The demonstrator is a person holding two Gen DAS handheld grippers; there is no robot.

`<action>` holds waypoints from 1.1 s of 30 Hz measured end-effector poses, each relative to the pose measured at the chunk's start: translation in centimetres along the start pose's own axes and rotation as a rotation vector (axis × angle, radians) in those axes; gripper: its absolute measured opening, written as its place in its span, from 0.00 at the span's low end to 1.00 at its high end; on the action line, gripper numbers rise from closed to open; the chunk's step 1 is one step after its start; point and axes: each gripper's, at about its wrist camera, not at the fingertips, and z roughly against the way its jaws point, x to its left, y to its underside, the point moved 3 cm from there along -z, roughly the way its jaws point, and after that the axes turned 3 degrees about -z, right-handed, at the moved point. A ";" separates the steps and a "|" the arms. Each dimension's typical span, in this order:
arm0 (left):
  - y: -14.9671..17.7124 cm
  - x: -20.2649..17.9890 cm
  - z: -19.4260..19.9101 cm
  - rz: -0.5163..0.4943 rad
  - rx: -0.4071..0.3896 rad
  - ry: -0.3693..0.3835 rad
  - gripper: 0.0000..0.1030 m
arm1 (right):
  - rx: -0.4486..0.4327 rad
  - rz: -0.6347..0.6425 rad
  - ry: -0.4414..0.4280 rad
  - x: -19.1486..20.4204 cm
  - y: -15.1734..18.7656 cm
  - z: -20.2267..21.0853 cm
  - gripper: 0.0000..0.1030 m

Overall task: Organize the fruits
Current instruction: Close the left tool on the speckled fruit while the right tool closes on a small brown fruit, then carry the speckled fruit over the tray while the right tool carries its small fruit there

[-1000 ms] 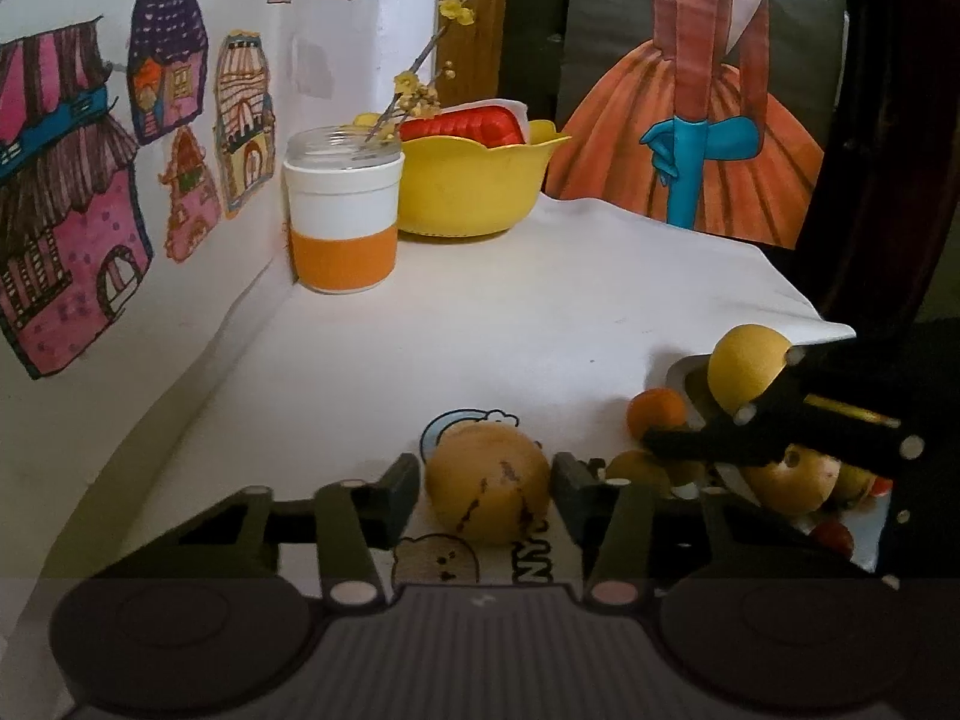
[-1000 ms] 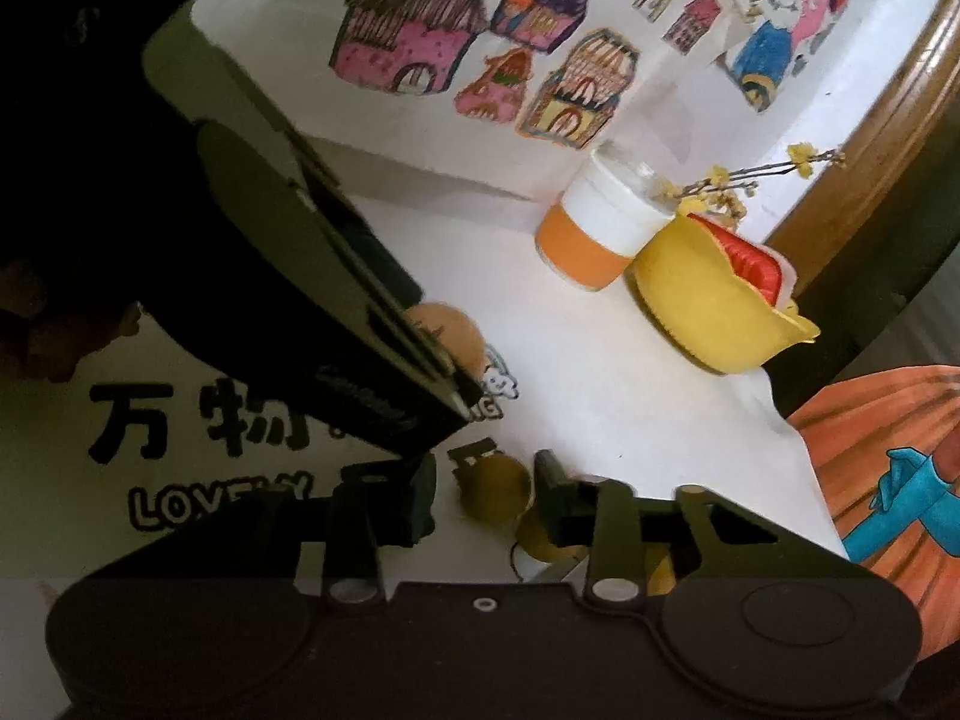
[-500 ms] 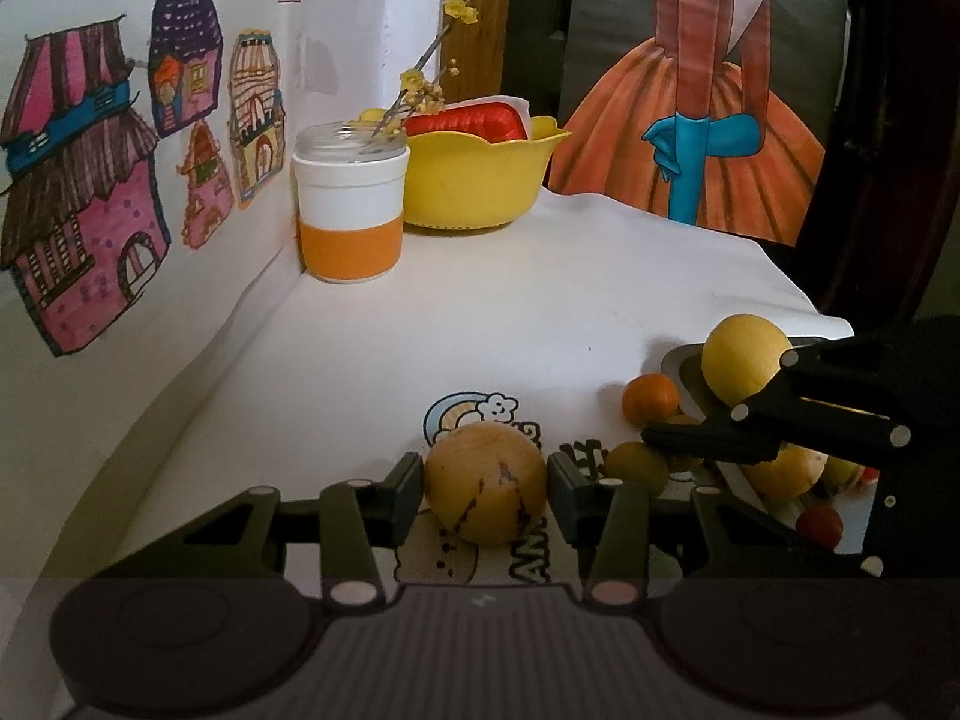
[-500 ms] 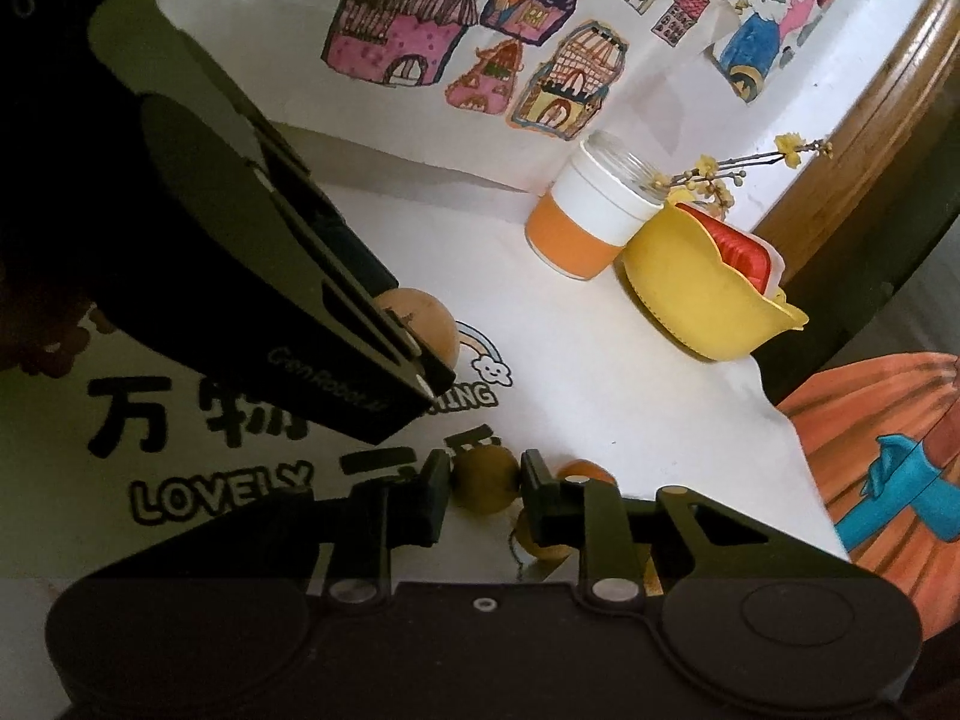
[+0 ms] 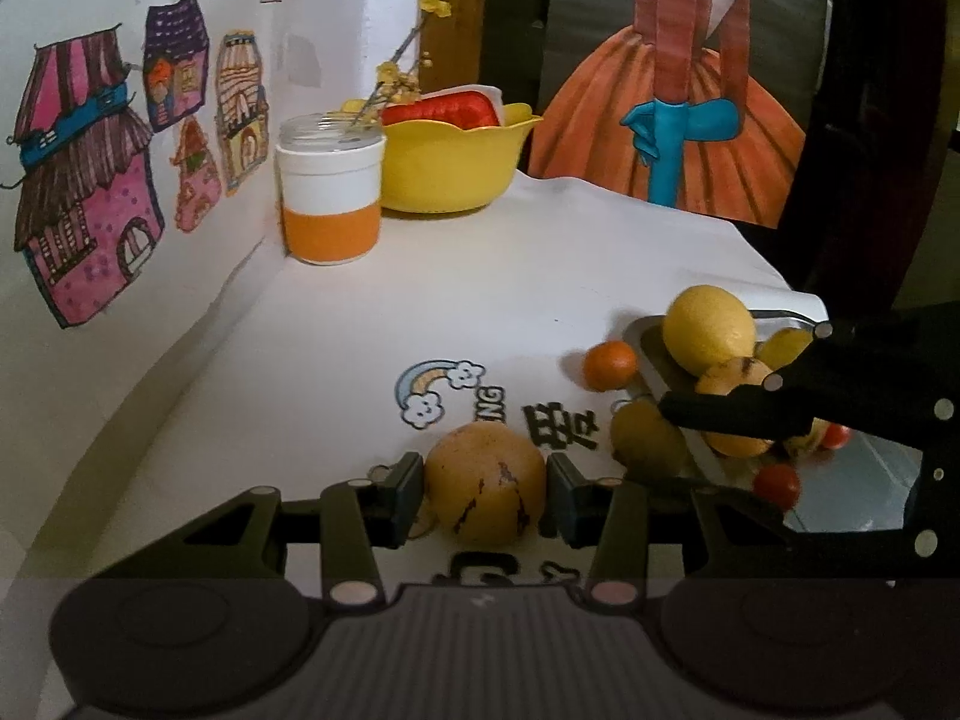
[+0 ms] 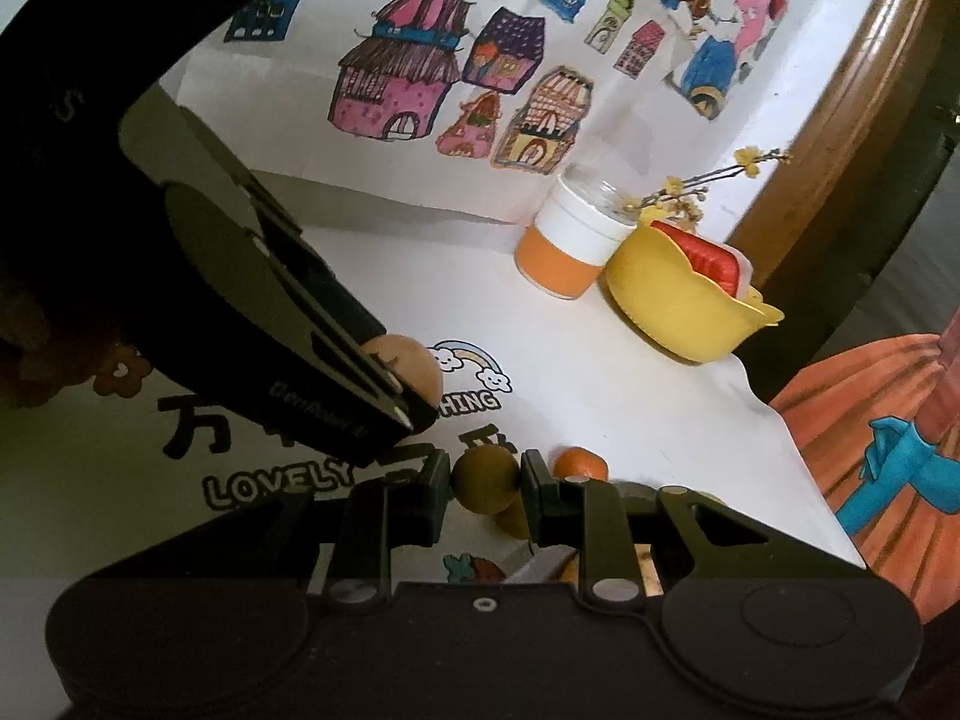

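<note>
My left gripper (image 5: 486,495) is shut on a round tan fruit with dark streaks (image 5: 485,491), low over the white printed cloth. The same tan fruit (image 6: 403,365) peeks out past the left gripper's black body in the right wrist view. My right gripper (image 6: 485,474) is shut on a small olive-brown fruit (image 6: 485,473), also seen as the olive fruit (image 5: 647,441) beside the tray. A metal tray (image 5: 864,480) at the right holds a yellow lemon (image 5: 708,330), another tan fruit (image 5: 735,375) and cherry tomatoes (image 5: 776,487). A small orange fruit (image 5: 609,365) lies just left of the tray.
An orange-and-white cup (image 5: 330,204) and a yellow bowl (image 5: 450,171) with a red item stand at the back by the wall of house drawings. The cloth's edge drops off at the right, behind the tray. Bare cloth lies between the cup and the fruits.
The right gripper's fingers have closed in from either side of the olive fruit and now clamp it. The left gripper keeps the tan fruit and has shifted only slightly.
</note>
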 end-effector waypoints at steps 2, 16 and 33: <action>0.1 -0.4 0.2 0.001 0.001 0.008 0.47 | -0.005 -0.009 0.005 -0.1 0.2 0.5 0.26; -1.2 -3.5 1.4 -0.001 -0.034 0.045 0.47 | -0.062 -0.106 0.124 -4.3 2.3 5.3 0.26; -2.3 -11.3 0.7 -0.079 -0.069 0.156 0.47 | -0.022 -0.254 0.254 -11.2 8.4 7.2 0.26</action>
